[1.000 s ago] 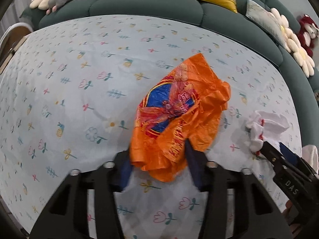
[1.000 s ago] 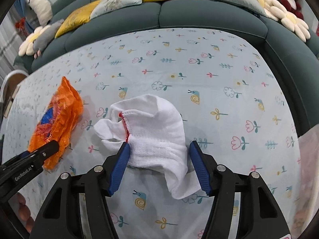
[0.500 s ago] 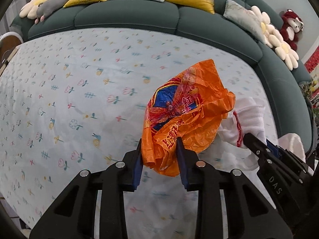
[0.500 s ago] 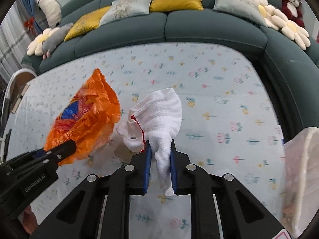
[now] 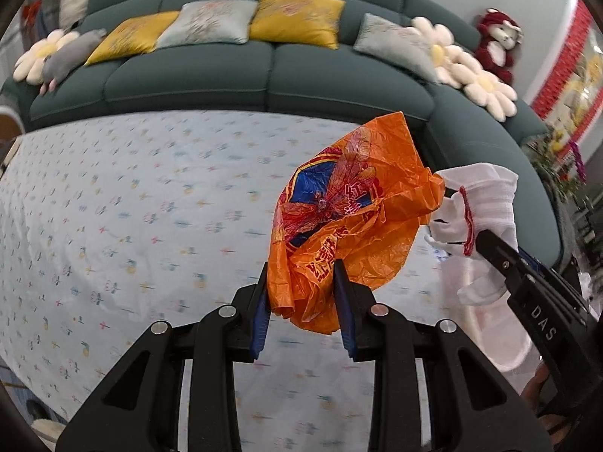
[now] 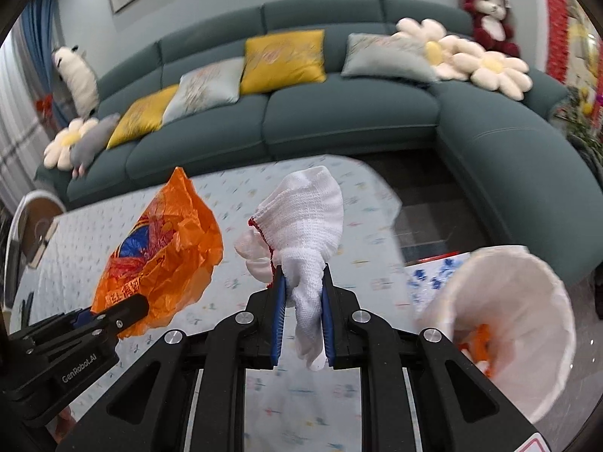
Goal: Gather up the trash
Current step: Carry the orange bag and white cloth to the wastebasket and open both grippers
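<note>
Above the flowered surface (image 5: 143, 203), both pieces of trash hang in the air, each pinched in its own gripper. The left gripper (image 5: 301, 297) is clenched on the lower edge of an orange bag (image 5: 350, 211); the right gripper (image 6: 301, 301) is clamped on the narrow end of a white sock (image 6: 307, 222), whose red-trimmed opening faces left. Neither touches the cloth below.

Pickup looks done, and carrying to the bin seems to be the step in hand. A white-lined bin (image 6: 527, 312) sits low at the right in the right wrist view, tipped toward the camera by the lens, with something orange already inside. The sock is nearest it, so I'd expect the right gripper to swing over the rim and let go there, with the bag after it.

Both things stand up from the jaws, long axes running away from the grippers toward the sofa (image 6: 339, 113). The bag fans out wide and crumpled at its far end, leaning right until it is just beside the sock. The sock's loose tail droops below the jaws and could snag the rim.
</note>
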`<state>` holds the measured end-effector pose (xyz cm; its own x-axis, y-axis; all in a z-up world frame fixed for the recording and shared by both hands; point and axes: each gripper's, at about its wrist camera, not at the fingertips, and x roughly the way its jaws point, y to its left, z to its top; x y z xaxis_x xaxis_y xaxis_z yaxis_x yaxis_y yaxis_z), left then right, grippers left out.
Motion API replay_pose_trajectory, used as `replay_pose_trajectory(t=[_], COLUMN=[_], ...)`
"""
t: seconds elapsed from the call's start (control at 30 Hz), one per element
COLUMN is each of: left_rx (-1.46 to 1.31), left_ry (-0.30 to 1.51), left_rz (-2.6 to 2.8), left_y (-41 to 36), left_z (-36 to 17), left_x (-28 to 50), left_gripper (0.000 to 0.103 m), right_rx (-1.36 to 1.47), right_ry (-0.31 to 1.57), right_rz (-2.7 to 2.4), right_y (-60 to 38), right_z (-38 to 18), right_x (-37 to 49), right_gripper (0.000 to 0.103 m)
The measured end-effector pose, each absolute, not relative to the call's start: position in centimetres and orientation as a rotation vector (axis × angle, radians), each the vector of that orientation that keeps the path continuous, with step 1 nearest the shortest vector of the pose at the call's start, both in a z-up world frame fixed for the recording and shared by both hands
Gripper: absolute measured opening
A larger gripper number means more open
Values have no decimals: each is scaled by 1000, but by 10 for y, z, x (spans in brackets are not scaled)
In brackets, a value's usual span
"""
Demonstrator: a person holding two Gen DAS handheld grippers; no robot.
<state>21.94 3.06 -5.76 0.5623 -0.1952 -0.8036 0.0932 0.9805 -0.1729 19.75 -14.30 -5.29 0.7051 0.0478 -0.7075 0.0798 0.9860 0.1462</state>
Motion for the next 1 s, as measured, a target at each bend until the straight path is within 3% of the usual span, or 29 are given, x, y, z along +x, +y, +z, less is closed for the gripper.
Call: replay_pose_trajectory(t=[0.47, 1.0], left_rx=[-3, 88], left_ry=[897, 894], left_rz=[-336, -412], left_y=[-81, -144], left_z=[-22, -20], left_x=[172, 151], left_gripper=[30, 30], right_rx=[251, 325], right_ry=[677, 642], right_rz=[-154, -248], right_y=[-251, -315], right_z=[-17, -19], right_x=[127, 87], right_gripper=[16, 16])
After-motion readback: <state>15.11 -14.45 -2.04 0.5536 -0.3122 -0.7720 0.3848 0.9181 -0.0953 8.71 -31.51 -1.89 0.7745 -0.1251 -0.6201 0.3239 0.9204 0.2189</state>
